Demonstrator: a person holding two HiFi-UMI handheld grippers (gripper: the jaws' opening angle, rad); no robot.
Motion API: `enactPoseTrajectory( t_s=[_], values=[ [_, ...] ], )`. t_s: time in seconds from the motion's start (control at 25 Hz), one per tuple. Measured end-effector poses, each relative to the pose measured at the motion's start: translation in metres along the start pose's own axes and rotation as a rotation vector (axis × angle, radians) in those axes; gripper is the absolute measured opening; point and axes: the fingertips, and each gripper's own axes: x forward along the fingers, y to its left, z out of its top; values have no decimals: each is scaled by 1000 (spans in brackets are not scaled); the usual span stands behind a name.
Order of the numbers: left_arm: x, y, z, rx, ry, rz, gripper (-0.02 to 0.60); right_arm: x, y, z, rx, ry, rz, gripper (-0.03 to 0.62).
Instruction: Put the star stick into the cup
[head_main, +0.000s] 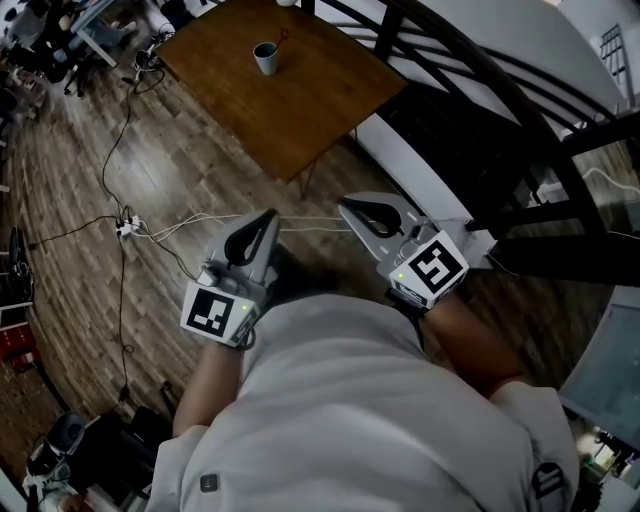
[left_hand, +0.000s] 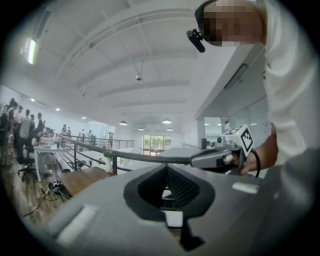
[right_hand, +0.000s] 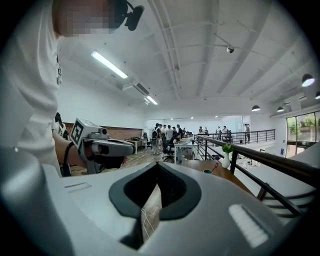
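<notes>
A small grey cup (head_main: 266, 58) stands on the brown wooden table (head_main: 300, 110) far ahead of me. A thin reddish stick (head_main: 283, 38) leans out of its rim; its star end is too small to make out. The right gripper view shows the same cup (right_hand: 207, 171) and stick (right_hand: 214, 167) in the distance. My left gripper (head_main: 268, 215) and right gripper (head_main: 345, 205) are held close to the person's body over the floor, well short of the table. Both are shut, jaw tips together, with nothing between them (left_hand: 166, 166) (right_hand: 157, 164).
A black railing (head_main: 470, 70) runs along the table's right side above a drop. White cables and a power strip (head_main: 126, 228) lie on the wood floor to the left. A white vase with a plant (right_hand: 226, 159) stands on the table. People sit at desks (right_hand: 167, 135) far off.
</notes>
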Motion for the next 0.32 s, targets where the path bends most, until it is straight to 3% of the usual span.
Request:
enactPoseTrajectory(
  t_s=[0.32],
  values=[
    [4,-8,0,3,-16,-35,3,-4,0,-3,11,8,-3,8]
  ],
)
